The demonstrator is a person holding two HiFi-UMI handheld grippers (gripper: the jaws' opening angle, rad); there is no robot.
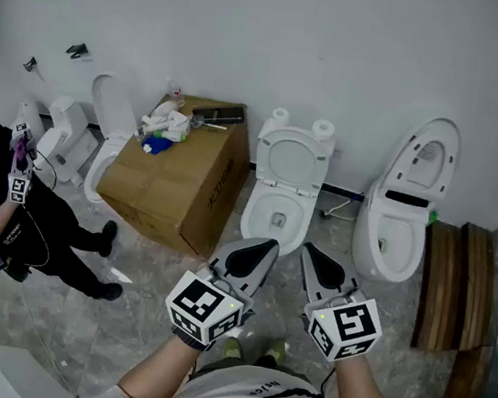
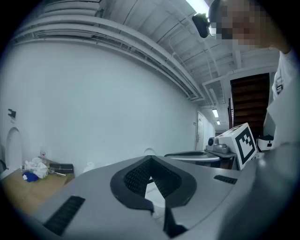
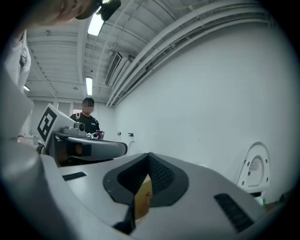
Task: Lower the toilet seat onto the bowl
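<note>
Saw glossy white glazed ceramic on the toilet (image 1: 255,218) at 12 o'clock, smooth shiny white plastic on its toilet seat (image 1: 266,157), and matt brown cardboard on the box (image 1: 177,183) at 10 o'clock. Noted dark grained wood in the planks (image 1: 458,290) at 3 o'clock, a mottled grey floor (image 1: 137,325) with dull sheen, a matt white wall (image 1: 300,43). Found smooth matt grey plastic on the left gripper (image 1: 268,243) and right gripper (image 1: 309,247), with ribbed black pads (image 2: 136,177).
</note>
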